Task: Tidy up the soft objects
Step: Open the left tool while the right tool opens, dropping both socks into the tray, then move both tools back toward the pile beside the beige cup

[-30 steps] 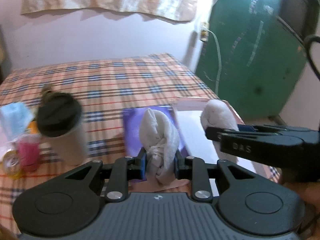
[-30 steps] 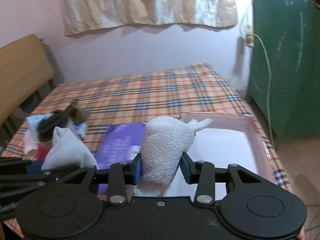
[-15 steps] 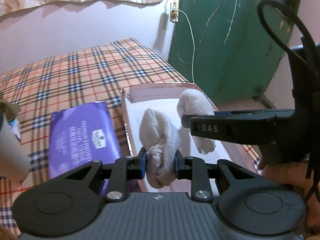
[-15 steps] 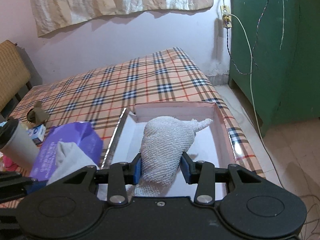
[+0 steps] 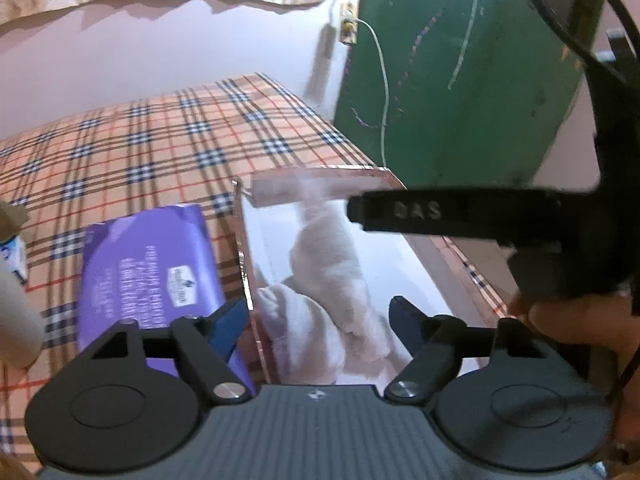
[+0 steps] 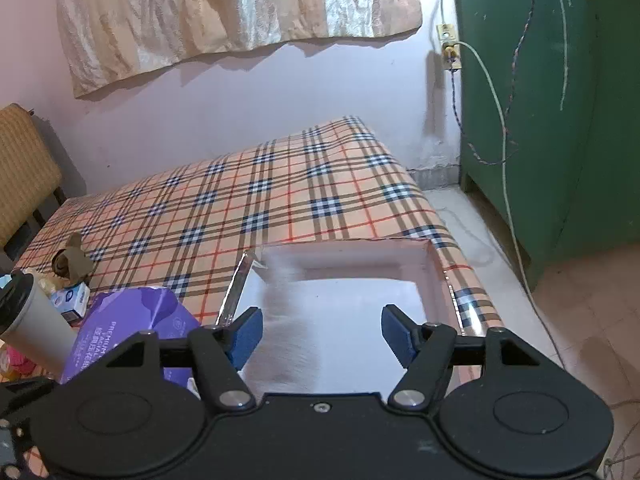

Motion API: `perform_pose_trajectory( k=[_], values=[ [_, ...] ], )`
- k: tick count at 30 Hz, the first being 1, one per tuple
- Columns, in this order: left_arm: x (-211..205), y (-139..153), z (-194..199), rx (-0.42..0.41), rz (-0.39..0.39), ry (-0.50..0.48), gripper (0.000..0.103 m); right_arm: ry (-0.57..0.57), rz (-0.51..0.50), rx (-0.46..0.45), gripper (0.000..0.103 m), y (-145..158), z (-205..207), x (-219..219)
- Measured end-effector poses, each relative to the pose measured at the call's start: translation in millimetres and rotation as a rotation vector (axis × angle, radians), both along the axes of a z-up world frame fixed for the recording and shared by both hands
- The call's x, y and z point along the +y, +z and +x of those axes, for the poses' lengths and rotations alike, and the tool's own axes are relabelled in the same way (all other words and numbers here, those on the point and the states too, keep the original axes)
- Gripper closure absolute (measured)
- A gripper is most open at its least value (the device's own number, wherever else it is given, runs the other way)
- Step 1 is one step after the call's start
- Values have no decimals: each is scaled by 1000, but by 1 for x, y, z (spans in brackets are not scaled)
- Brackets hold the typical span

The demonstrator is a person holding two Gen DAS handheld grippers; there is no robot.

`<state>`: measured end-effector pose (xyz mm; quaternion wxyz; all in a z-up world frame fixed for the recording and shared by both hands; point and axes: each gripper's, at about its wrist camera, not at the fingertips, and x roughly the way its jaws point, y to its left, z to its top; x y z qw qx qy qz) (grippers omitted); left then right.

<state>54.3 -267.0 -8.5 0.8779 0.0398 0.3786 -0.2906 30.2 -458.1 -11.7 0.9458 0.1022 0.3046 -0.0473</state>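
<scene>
Two rolled white cloths sit in the pink-rimmed white box on the plaid table. In the left wrist view, one cloth lies low between my fingers and the other cloth is blurred just beyond it. My left gripper is open above them. My right gripper is open over the box, with a blurred white cloth below it. The right gripper's finger crosses the left wrist view.
A purple tissue pack lies left of the box and also shows in the right wrist view. A paper cup with a black lid and small items stand at far left. A green cabinet stands right of the table.
Both grippers have opened and let go of their white cloths, which dropped into the box. Both grippers moved right, over the box.
</scene>
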Motion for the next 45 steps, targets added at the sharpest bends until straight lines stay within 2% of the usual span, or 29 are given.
perform_pose_trajectory(
  k=[5, 9, 13, 16, 20, 31, 45],
  values=[
    [15, 16, -8, -38, 18, 47, 11, -16, -2, -3, 23, 9, -16, 11],
    [30, 25, -15, -51, 25, 87, 9, -41, -26, -6, 23, 19, -31, 25],
    [43, 33, -21, -83, 54, 143, 8, -79, 28, -17, 22, 29, -47, 34],
    [58, 38, -25, -99, 62, 185, 8, -79, -6, -40, 22, 37, -57, 48],
    [79, 44, -28, -72, 41, 222, 8, -42, 3, -49, 22, 44, -65, 64],
    [125, 46, -35, -76, 60, 317, 8, 58, -25, -19, 22, 42, -69, 130],
    [195, 35, -46, -40, 54, 434, 8, 185, -56, 19, 22, 28, -65, 202]
  ],
)
